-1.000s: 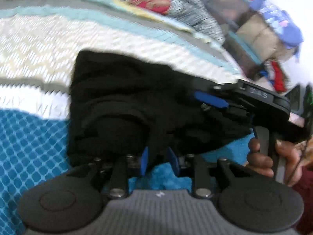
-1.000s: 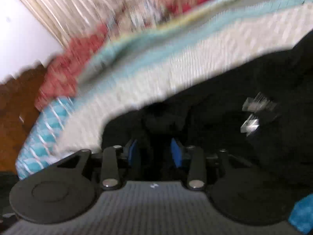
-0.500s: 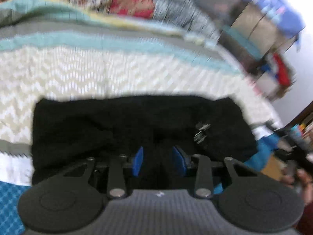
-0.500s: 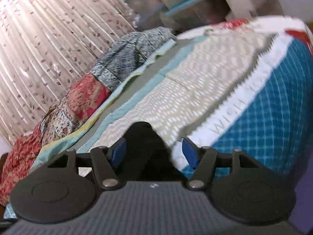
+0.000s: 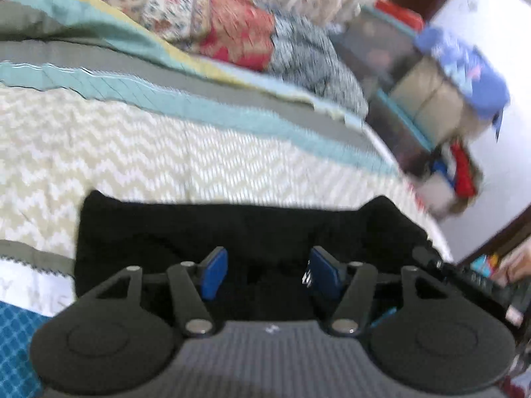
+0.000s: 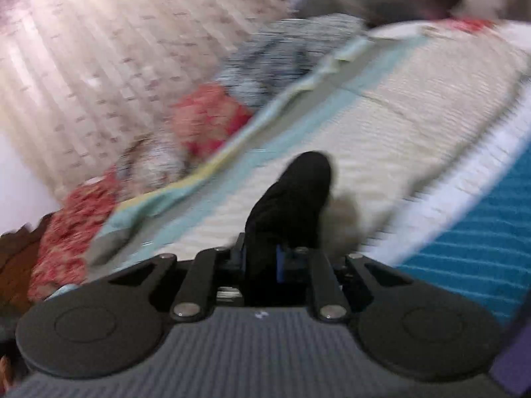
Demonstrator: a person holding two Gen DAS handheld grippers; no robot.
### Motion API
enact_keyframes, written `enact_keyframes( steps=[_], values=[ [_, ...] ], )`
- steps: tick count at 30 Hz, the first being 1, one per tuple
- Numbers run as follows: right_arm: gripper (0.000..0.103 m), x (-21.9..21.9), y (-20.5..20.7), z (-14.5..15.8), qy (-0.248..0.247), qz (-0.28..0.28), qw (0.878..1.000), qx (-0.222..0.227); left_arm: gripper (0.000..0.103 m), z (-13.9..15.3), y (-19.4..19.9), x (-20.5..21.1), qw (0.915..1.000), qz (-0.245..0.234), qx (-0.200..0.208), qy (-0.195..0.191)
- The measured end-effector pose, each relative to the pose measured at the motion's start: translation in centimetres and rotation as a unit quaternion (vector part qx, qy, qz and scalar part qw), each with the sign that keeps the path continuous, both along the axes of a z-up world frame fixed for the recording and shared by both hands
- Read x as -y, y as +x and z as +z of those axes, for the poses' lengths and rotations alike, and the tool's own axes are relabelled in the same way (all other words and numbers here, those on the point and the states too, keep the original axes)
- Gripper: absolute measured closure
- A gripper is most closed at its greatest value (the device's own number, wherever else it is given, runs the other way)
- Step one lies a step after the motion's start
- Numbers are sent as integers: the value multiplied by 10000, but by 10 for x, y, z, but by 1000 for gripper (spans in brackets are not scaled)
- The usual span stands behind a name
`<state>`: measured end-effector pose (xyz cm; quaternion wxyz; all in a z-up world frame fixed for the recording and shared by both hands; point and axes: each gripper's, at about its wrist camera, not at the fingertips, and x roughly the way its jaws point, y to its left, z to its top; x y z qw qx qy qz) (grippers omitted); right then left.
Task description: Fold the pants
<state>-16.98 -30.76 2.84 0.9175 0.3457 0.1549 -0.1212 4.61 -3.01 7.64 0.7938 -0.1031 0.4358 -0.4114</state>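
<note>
While the black pants [image 5: 245, 232] lie as a compact folded block on the bedspread [image 5: 132, 152] directly ahead | left gripper [image 5: 270, 273]: released, jaws just widened, clear of fabric | right gripper [image 6: 260, 262]: clenched on a pants corner [image 6: 295, 195] | remaining: likely a final fold or tidy.

Home bedroom. Work surface is a made bed [image 5: 139, 152]: quilted bedspread with cream chevron band, teal and grey stripes, a white band with lettering, blue lattice section at the near edge. Patchwork floral quilt [image 5: 205, 23] in red, cream and grey-blue bunched along the bed's far edge. Long patterned curtain [image 6: 109, 43] behind it, light coming through. Off the bed's far right corner: stacked storage bins and bags [image 5: 428, 99] with clothes or fabric piled on top, against a white wall. Dark wood floor [image 6: 16, 258] at left edge. Domestic clutter, no shop or lab fixtures.
</note>
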Motion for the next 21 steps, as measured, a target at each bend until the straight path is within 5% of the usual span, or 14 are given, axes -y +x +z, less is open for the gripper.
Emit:
enact_keyframes(
  steps=[8,10,11,12,14,18,21],
  values=[
    [85,-127,102,31,-450,1852,9817,50,44,-2,12,-89,9936,912,-255,-617],
    [85,-169,136,18,-517,2311,9714,-171,44,-14,17,-106,9910,1142,-441,-549],
    [84,-187,150,7,-576,2550,9646,-340,54,-21,19,-114,9891,1300,-532,-433],
    [81,-205,164,-9,-697,2805,9555,-594,53,-29,21,-124,9850,1637,-552,-51],
    [69,-220,181,-39,-483,3281,9344,-1302,51,-44,26,-141,9825,1689,-772,-105],
    [66,-188,145,-30,196,3220,9431,-803,49,-54,28,-164,9774,1895,-873,-329],
    [64,-160,105,-7,100,2934,9550,-430,49,-56,37,-158,9777,1759,-990,-573]
  ],
)
